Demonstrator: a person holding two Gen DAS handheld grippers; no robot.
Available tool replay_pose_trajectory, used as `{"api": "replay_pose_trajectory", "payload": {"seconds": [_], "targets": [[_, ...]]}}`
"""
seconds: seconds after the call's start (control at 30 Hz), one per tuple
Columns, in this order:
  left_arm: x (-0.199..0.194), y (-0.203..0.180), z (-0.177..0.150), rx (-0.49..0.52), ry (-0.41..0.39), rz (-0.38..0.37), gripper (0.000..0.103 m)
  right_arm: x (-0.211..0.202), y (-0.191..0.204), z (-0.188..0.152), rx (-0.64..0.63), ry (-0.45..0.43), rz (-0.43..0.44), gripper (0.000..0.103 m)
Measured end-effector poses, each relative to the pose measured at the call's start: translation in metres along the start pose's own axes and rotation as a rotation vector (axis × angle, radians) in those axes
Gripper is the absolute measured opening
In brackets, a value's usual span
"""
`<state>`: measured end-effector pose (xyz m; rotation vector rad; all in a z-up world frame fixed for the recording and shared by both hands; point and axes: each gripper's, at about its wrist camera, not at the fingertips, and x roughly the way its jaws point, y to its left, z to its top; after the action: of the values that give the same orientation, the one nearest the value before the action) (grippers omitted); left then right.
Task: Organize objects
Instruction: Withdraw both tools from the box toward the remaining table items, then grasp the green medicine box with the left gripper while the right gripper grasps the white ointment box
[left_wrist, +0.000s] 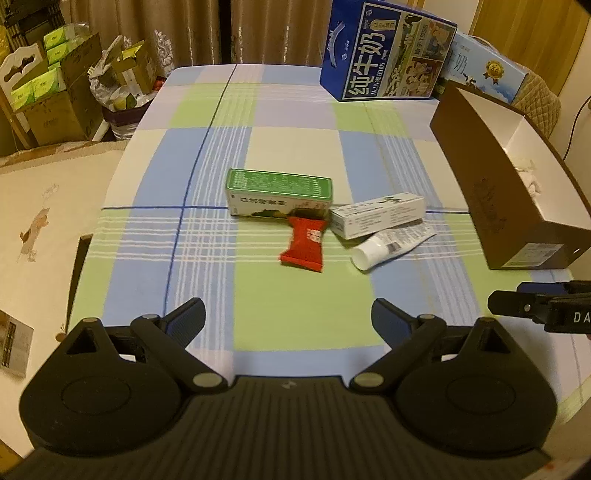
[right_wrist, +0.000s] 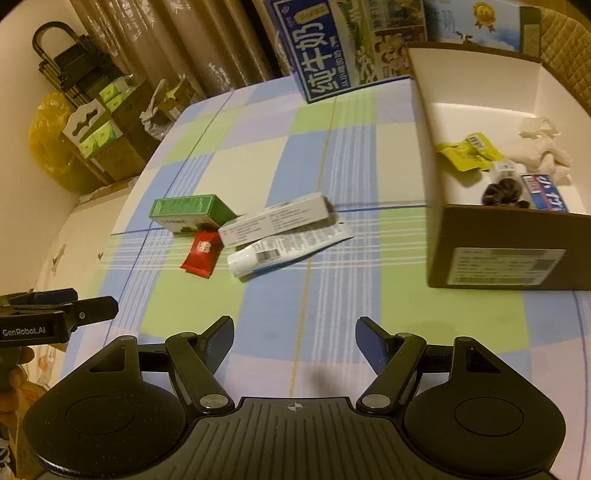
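On the checked tablecloth lie a green box (left_wrist: 279, 192) (right_wrist: 188, 212), a red sachet (left_wrist: 304, 244) (right_wrist: 201, 253), a long white box (left_wrist: 376, 216) (right_wrist: 275, 219) and a white tube (left_wrist: 391, 245) (right_wrist: 284, 249), all close together. A brown cardboard box (left_wrist: 491, 192) (right_wrist: 509, 243) stands open at the right; inside are a yellow packet (right_wrist: 467, 150), a dark lump (right_wrist: 504, 192), a blue-and-white item (right_wrist: 545, 192) and crumpled white material (right_wrist: 539, 147). My left gripper (left_wrist: 288, 319) is open, nearer than the items, with nothing between its fingers. My right gripper (right_wrist: 295, 338) is also open and holds nothing.
A blue milk carton (left_wrist: 388, 51) (right_wrist: 332, 48) and a pale blue carton (left_wrist: 487, 70) stand at the table's far edge. Cardboard boxes with green packs (left_wrist: 51, 92) (right_wrist: 103, 136) crowd the floor at the left. A person's hand (right_wrist: 14, 373) holds the left gripper's handle.
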<state>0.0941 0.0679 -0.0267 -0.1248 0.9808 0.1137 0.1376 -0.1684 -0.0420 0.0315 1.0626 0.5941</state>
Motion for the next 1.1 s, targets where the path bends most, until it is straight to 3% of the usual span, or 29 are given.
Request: {"api": "replay_pose_trajectory", "payload": {"seconds": [0.23,0.57,0.7,0.87,0.97,1.03,1.1], "targets": [[0.016,0.016,0.015,0.107,-0.056,0.013,0.094,0.021,0.010,0.010,0.002,0.004,-0.020,0.070],[0.071,0.023,0.055,0.474,-0.127,0.007,0.094,0.028,-0.005,0.016,0.079,0.019,-0.069,0.070],[0.102,0.016,0.067,0.642,-0.137,0.015,0.093,0.028,-0.015,0.016,0.122,0.022,-0.095,0.070],[0.135,0.005,0.070,0.844,-0.111,-0.027,0.089,0.027,-0.027,0.015,0.169,0.028,-0.119,0.070],[0.150,-0.001,0.067,0.912,-0.079,-0.043,0.073,0.027,-0.032,0.015,0.194,0.034,-0.136,0.070],[0.155,-0.003,0.065,0.933,-0.065,-0.052,0.052,0.028,-0.035,0.016,0.205,0.038,-0.141,0.070],[0.152,-0.001,0.063,0.924,-0.054,-0.080,0.041,0.029,-0.035,0.017,0.207,0.043,-0.142,0.070]]}}
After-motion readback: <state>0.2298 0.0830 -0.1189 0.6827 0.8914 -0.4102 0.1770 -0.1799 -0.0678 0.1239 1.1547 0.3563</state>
